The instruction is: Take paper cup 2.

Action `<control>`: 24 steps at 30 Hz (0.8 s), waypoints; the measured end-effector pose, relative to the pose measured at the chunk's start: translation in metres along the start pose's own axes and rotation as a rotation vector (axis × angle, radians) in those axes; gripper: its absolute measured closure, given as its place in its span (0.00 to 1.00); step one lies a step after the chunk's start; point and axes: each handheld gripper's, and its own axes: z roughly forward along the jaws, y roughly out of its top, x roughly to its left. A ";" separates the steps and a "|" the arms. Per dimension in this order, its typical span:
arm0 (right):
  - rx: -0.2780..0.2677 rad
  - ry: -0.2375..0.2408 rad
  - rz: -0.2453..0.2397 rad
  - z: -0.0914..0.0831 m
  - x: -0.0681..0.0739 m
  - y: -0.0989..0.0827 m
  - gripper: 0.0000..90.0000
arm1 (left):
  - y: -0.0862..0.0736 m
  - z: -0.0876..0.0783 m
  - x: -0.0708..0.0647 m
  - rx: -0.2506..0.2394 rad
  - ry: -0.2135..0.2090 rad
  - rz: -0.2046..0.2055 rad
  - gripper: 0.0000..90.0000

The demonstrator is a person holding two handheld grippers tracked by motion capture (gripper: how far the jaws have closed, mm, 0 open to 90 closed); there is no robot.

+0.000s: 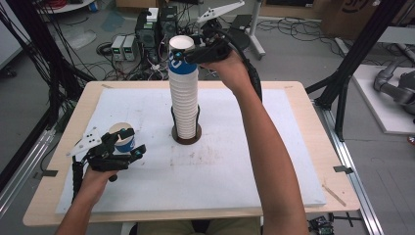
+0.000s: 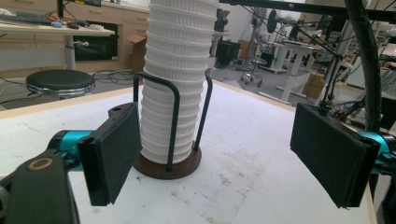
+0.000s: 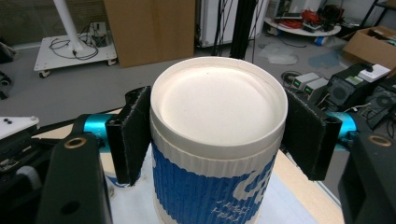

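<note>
The right gripper (image 3: 217,135) was shut on the top cup (image 3: 218,154) of the tall stack (image 1: 184,93), standing straight up in its holder at the table's middle. The left gripper (image 1: 128,143), at 8 o'clock from the stack, had its jaws wide around a single cup (image 1: 122,135), not squeezing. The top cup should lift straight up.

A stack of cups (image 1: 184,98) stands upright in a stand (image 1: 186,136) near the middle of the counter (image 1: 303,147), a little toward the far edge. The right claw (image 1: 179,55) sits at the top of the stack, a pad on either side of the top cup (image 1: 182,54). The left claw (image 1: 131,142) is at the counter's near left (well apart from the stack), beside a single cup (image 1: 122,132).
</note>
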 end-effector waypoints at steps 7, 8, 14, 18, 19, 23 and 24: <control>-0.063 -0.011 0.019 -0.012 0.000 0.012 0.34 | 0.000 0.000 0.000 0.002 -0.001 0.000 0.18; -0.070 -0.013 0.014 -0.015 0.000 0.014 0.34 | 0.000 0.000 0.000 0.002 0.000 0.000 0.18; -0.114 -0.023 0.020 -0.028 0.003 0.026 0.34 | 0.001 0.000 -0.001 0.001 -0.004 0.004 0.18; -0.148 -0.033 0.027 -0.037 0.004 0.030 0.34 | 0.000 0.001 -0.001 0.002 -0.006 0.005 0.18; -0.161 -0.037 0.024 -0.039 0.004 0.032 0.34 | 0.000 0.001 -0.001 0.002 -0.006 0.005 0.18; -0.195 -0.051 0.031 -0.051 0.003 0.035 0.34 | 0.000 0.001 -0.001 0.002 -0.009 0.002 0.18; -0.201 -0.048 0.035 -0.054 0.003 0.036 0.34 | 0.000 0.001 -0.001 0.003 -0.011 0.003 0.18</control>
